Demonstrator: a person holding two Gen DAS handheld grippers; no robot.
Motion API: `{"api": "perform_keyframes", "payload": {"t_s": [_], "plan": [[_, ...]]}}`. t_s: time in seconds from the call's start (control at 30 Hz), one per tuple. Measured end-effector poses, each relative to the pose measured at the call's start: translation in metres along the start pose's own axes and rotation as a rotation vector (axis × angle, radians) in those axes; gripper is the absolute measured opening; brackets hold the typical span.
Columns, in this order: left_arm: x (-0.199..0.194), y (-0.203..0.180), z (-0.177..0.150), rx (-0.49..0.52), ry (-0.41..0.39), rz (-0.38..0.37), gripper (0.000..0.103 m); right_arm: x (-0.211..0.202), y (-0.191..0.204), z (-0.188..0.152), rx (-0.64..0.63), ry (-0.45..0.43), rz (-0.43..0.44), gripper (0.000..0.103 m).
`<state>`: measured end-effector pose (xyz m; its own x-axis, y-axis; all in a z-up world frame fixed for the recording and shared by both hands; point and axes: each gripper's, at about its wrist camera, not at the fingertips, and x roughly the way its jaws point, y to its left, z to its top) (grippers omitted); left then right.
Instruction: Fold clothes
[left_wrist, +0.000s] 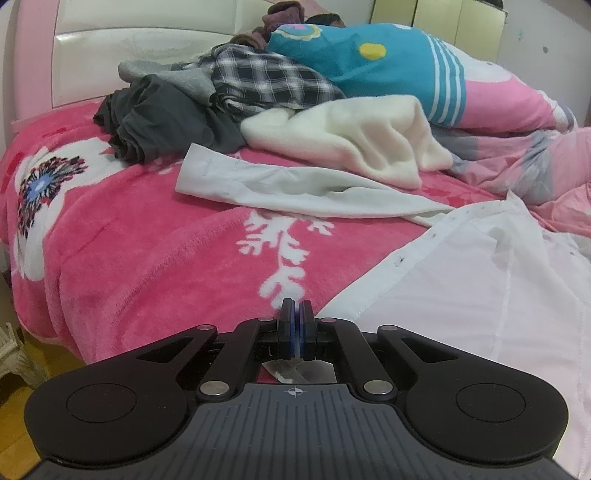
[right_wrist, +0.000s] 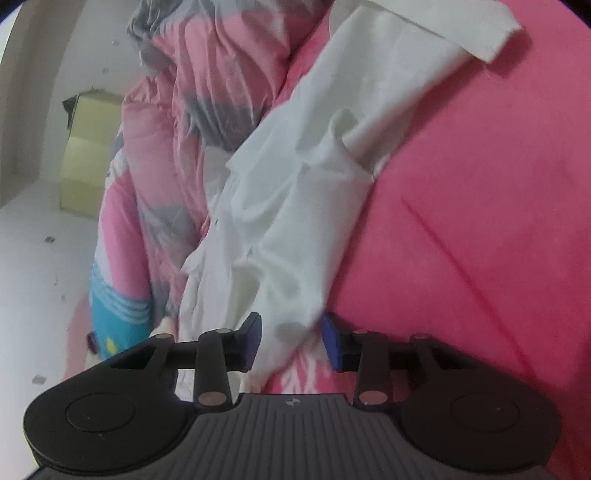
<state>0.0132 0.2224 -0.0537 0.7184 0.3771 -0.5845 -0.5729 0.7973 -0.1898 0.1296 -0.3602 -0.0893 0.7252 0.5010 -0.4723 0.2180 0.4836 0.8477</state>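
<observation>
Your left claw (left_wrist: 296, 314) pinched tight with a bit of white shirt (left_wrist: 461, 280) under it, your right claw (right_wrist: 291, 332) partly apart, shirt cloth hanging between, pink blanket (right_wrist: 480, 203) below.

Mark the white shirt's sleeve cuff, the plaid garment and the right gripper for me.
white shirt's sleeve cuff (left_wrist: 201, 173): left wrist view, on the buttoned end.
plaid garment (left_wrist: 266, 79): left wrist view, on its checked top.
right gripper (right_wrist: 291, 338): right wrist view, between the fingertips.

I see a white shirt (left_wrist: 461, 280) on a hot-pink blanket (left_wrist: 147, 258) printed with white flowers. Behind it lie a cream fleece (left_wrist: 354, 136), a black-and-white plaid shirt (left_wrist: 266, 79), dark grey trousers (left_wrist: 162, 122) and a teal pillow (left_wrist: 369, 70) with white stripes and a yellow dot.
</observation>
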Motion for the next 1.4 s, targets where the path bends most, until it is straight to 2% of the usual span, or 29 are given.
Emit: {"api": "perform_keyframes", "payload": {"t_s": [0.1,0.2,0.4,0.53,0.6,0.67,0.7,0.77,0.8,0.87,0.9,1.0,1.23,1.4], "plan": [[0.001,0.002,0.001,-0.011,0.001,-0.006,0.001,0.004,-0.002,0.000,-0.002,-0.036,-0.019,0.008],[0.001,0.002,0.001,-0.013,0.001,-0.008,0.001,-0.006,-0.002,-0.003,-0.012,-0.063,-0.019,0.006],[0.000,0.000,0.000,-0.005,0.000,0.000,0.001,-0.058,0.005,0.004,-0.077,-0.165,-0.018,0.000],[0.000,0.000,0.000,-0.003,-0.001,0.002,0.001,-0.068,0.005,0.013,-0.066,-0.156,0.000,0.000],[0.000,-0.001,-0.001,-0.001,-0.002,0.005,0.001,-0.058,0.003,0.014,-0.055,-0.121,-0.013,0.004],[0.001,-0.001,-0.001,0.001,-0.003,0.006,0.001,-0.043,0.001,0.015,-0.042,-0.084,-0.029,0.020],[0.001,-0.001,-0.001,0.003,-0.003,0.007,0.001,-0.034,-0.002,0.014,-0.034,-0.065,-0.034,0.036],[0.001,-0.001,-0.001,0.003,-0.004,0.005,0.001,-0.019,-0.003,0.010,-0.055,-0.058,-0.033,0.039],[0.001,0.000,-0.001,0.002,-0.004,0.004,0.001,-0.012,-0.002,0.008,-0.072,-0.059,-0.031,0.033],[0.001,0.000,-0.001,0.001,-0.004,0.003,0.001,-0.006,0.002,0.006,-0.108,-0.058,-0.024,0.008],[0.001,0.000,-0.001,0.000,-0.004,0.002,0.001,-0.008,0.004,0.005,-0.121,-0.061,-0.020,0.000],[0.001,0.000,-0.001,0.000,-0.005,0.002,0.001,-0.020,0.009,0.005,-0.150,-0.091,-0.005,0.000],[0.002,0.001,-0.001,-0.007,-0.004,-0.003,0.001,-0.078,0.018,0.024,-0.162,-0.155,0.023,0.000],[0.002,0.003,-0.001,-0.020,-0.004,-0.013,0.001,-0.117,0.023,0.034,-0.224,-0.188,-0.041,0.000]]}}
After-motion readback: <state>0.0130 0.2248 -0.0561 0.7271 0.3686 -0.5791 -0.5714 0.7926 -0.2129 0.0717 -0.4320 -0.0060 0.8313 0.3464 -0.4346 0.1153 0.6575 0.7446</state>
